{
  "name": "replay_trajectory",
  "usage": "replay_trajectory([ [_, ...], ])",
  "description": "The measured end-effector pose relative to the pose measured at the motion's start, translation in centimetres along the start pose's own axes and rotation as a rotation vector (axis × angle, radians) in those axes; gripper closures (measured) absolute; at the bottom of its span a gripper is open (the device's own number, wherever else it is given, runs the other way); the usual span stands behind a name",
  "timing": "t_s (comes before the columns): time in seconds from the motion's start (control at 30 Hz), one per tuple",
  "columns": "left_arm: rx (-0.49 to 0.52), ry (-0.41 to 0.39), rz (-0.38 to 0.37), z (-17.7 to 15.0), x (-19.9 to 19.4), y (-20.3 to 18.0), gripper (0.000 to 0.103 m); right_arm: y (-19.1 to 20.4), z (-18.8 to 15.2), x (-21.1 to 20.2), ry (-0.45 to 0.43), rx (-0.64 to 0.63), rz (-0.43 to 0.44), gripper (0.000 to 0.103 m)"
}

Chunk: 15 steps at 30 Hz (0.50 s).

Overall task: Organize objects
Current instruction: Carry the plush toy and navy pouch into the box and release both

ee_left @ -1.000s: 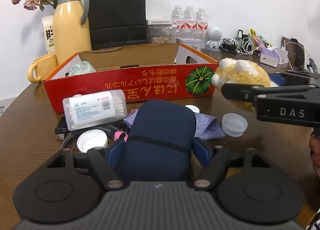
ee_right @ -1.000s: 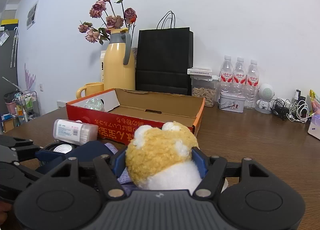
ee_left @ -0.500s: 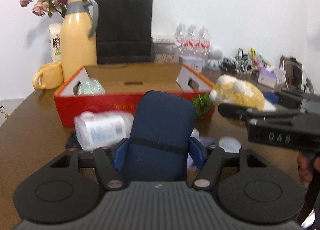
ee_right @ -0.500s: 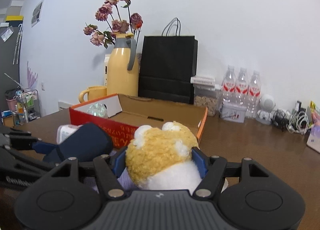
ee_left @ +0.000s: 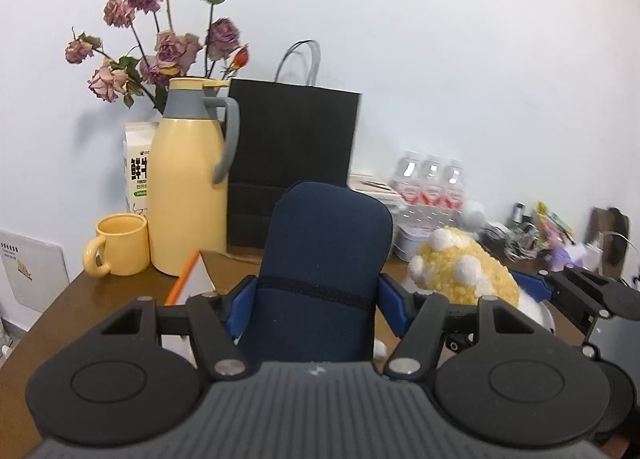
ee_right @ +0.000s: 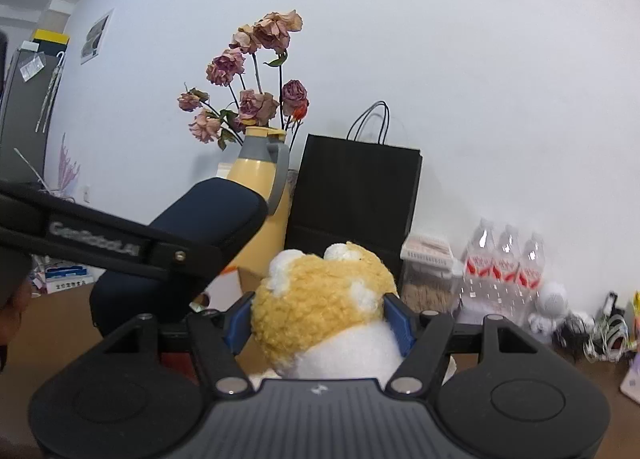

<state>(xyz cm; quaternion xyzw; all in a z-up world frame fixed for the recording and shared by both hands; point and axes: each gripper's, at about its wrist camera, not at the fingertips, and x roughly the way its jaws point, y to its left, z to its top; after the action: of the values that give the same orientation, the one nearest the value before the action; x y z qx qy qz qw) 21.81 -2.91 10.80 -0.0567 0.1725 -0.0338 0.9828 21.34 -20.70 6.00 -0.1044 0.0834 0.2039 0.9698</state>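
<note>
My left gripper (ee_left: 316,307) is shut on a dark navy pouch (ee_left: 324,255) and holds it up above the table; the pouch also shows in the right wrist view (ee_right: 208,219). My right gripper (ee_right: 318,323) is shut on a yellow and white plush toy (ee_right: 324,299), also lifted; the toy shows at the right of the left wrist view (ee_left: 460,275). Only a corner of the orange cardboard box (ee_left: 188,275) shows below the pouch; the rest is hidden.
A yellow thermos jug (ee_left: 188,195) with dried roses, a yellow mug (ee_left: 120,245), a milk carton (ee_left: 138,171), a black paper bag (ee_left: 292,155) and water bottles (ee_left: 432,187) stand along the back wall. Cables and small items (ee_left: 532,227) lie at the back right.
Both grippers have risen and tilted upward with the pouch and the plush toy. The box and the items on the table have dropped out of view.
</note>
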Motion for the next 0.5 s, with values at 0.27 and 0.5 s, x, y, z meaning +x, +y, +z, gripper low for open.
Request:
replay_trajectory([
  [0.27,-0.053,0.070,0.061,0.8,8.3,2.2,0.038,0.4,0.1,9.0,0.085,-0.005,-0.010,0.037],
  [0.5,-0.068,0.144,0.105,-0.2,13.1,3.7,0.038,-0.7,-1.9,12.2,0.143,0.048,-0.008,0.037],
])
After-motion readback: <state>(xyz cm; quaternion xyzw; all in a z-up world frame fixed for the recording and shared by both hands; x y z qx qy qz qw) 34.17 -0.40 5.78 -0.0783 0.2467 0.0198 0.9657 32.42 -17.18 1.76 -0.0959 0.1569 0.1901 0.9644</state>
